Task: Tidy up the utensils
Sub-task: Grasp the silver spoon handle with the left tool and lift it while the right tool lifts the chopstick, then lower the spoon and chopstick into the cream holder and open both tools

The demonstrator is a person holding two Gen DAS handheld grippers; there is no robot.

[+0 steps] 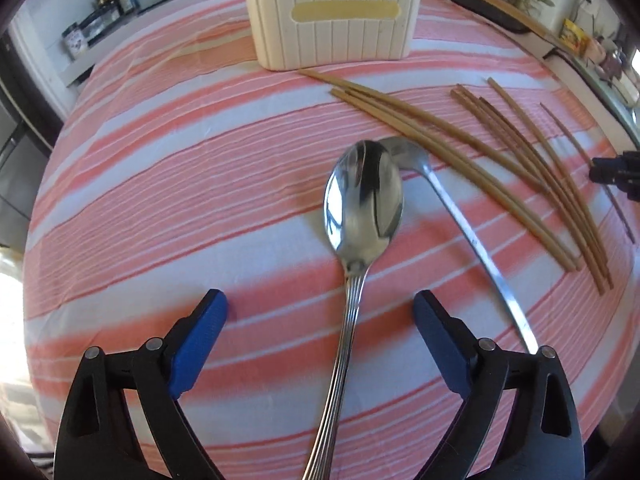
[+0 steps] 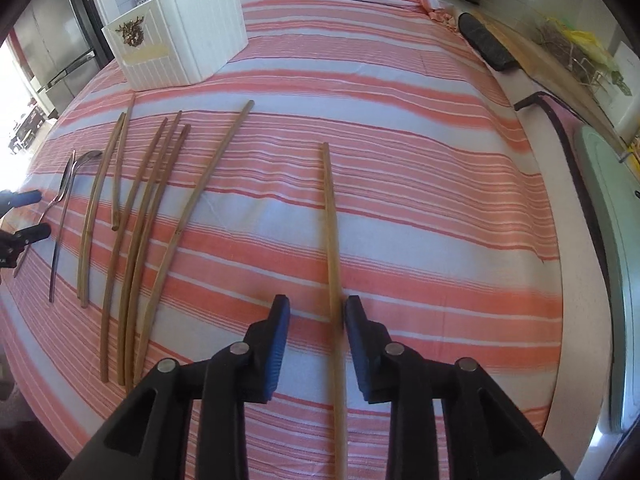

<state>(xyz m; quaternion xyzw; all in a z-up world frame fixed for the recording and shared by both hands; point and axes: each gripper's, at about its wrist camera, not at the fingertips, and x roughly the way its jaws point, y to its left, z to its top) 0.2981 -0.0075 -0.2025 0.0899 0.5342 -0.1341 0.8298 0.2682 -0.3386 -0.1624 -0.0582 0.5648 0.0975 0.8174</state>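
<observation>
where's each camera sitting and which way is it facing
Left wrist: on the left claw, angled down at a spoon lying between its wide-open blue pads.
Right wrist: on the right claw, angled down at one chopstick between its pads.
Shared: striped cloth, white box, loose chopsticks.

Two steel spoons (image 1: 364,196) flat on striped cloth, bowls overlapping, handles splayed apart. Bamboo chopsticks (image 2: 136,216) beside them, loose lengthwise fan – roughly eight, count unsure where they cross. Single chopstick (image 2: 331,224) well apart, toward cloth's right edge. White ribbed box (image 2: 180,46) upright at far edge.
</observation>
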